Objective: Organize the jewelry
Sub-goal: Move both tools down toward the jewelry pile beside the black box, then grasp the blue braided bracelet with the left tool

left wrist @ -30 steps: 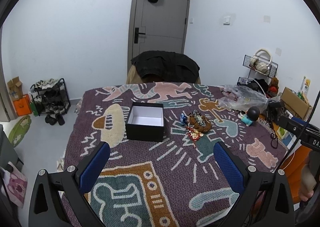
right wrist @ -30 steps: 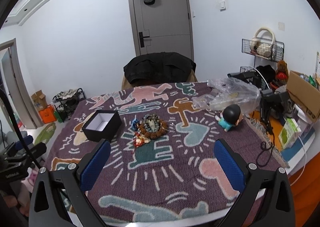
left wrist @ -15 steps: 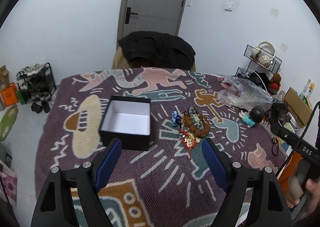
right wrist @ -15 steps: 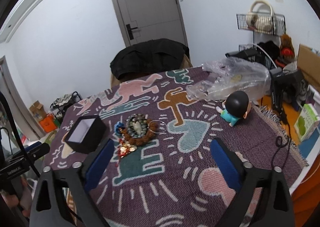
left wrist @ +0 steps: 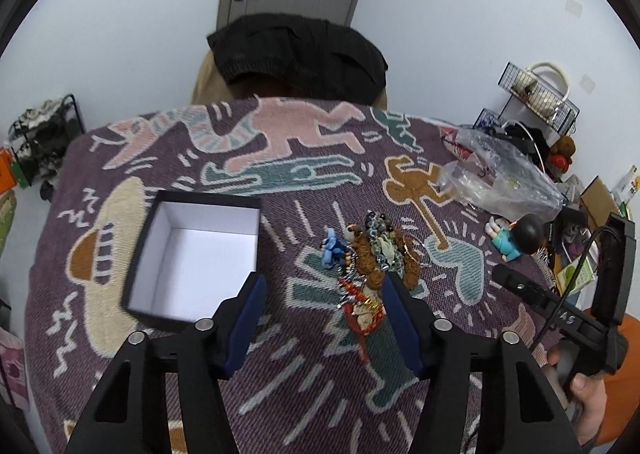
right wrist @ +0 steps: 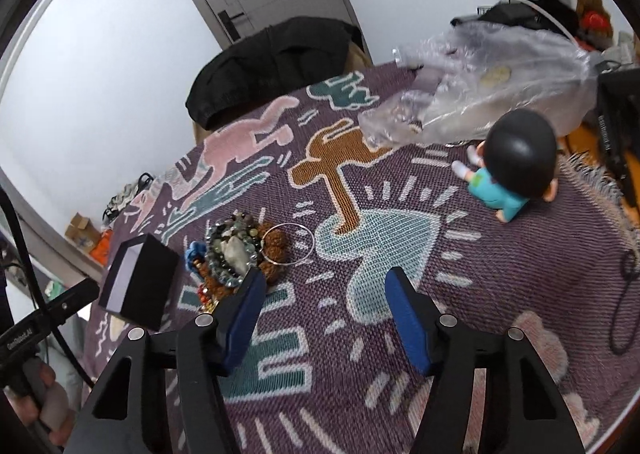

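A pile of jewelry (left wrist: 372, 254) lies mid-table: brown bead bracelets, green-grey beads, a blue charm and a red-gold charm. In the right wrist view the pile (right wrist: 236, 254) includes a thin silver bangle (right wrist: 290, 244). An open black box (left wrist: 192, 258) with a white inside stands left of the pile; it also shows in the right wrist view (right wrist: 138, 286). My left gripper (left wrist: 322, 298) is open and empty, just before the pile's near edge. My right gripper (right wrist: 324, 294) is open and empty, just right of the pile.
A patterned purple cloth (left wrist: 280, 394) covers the table. A clear plastic bag (right wrist: 492, 90) and a toy figure (right wrist: 512, 166) sit at the right. A chair with a black jacket (left wrist: 298, 54) stands behind the table. Clutter lies beyond the right edge.
Both grippers have moved forward and down toward the jewelry pile. Their jaws have narrowed but stay open. The box and pile have not moved.
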### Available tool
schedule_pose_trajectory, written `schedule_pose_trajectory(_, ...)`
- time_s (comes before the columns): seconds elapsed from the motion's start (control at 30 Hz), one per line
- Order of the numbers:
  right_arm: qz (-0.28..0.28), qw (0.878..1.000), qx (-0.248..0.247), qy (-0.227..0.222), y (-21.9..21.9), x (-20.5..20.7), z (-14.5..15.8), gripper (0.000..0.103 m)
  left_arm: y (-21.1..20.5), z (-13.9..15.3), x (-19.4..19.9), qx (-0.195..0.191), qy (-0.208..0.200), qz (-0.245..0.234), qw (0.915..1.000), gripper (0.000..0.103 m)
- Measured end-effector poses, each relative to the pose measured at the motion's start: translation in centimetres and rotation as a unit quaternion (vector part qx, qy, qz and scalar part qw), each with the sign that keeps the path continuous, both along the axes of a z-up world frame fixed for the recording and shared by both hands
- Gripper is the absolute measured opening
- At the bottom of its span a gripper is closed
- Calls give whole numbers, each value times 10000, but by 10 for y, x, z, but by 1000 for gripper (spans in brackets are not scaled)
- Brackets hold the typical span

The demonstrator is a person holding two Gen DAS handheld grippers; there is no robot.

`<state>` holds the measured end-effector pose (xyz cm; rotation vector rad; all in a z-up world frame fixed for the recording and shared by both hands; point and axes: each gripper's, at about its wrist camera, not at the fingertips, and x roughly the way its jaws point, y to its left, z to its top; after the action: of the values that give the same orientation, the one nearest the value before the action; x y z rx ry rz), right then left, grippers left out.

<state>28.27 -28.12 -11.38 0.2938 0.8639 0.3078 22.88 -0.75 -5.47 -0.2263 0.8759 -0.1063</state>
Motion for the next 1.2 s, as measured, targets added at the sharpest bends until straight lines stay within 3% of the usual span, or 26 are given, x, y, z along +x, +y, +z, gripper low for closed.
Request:
schedule_pose_trajectory(0.33, 154, 9984, 94, 542, 16, 45, -23, 63, -2, -21, 58, -100, 728, -28, 9973, 55)
schedule_pose_trajectory(0.47, 195, 9974, 127, 689, 17, 57, -31, 63, -6, -36, 76, -118, 1002, 7, 9949, 45)
schedule_pose_trajectory(0.67, 313, 9957, 170, 856, 18, 68, -37, 63, -14, -60, 102, 34, 1273, 90, 9918, 44)
schedule_pose_trajectory(0.93, 496, 9933, 229, 1020, 23, 79, -39, 63, -22, -63, 117, 353, 1317, 117, 9906, 41)
schedule_pose_trajectory(1.03, 730, 9916, 84, 1066, 33, 82, -38, 63, -26, -66, 119, 551, 1390, 90, 9887, 33)
schedule_pose_trajectory(1.1, 871, 9902, 26, 1094, 40, 84, -38, 63, -28, -68, 120, 626, 1453, 52, 9874, 21)
schedule_pose_trajectory(1.13, 921, 9894, 28, 1125, 42, 86, -39, 63, -29, -70, 122, 630, 1501, 15, 9867, 9)
schedule_pose_trajectory(1.2, 974, 9878, 66, 1210, 44, 90, -41, 63, -30, -69, 122, 627, 1471, -19, 9871, 8)
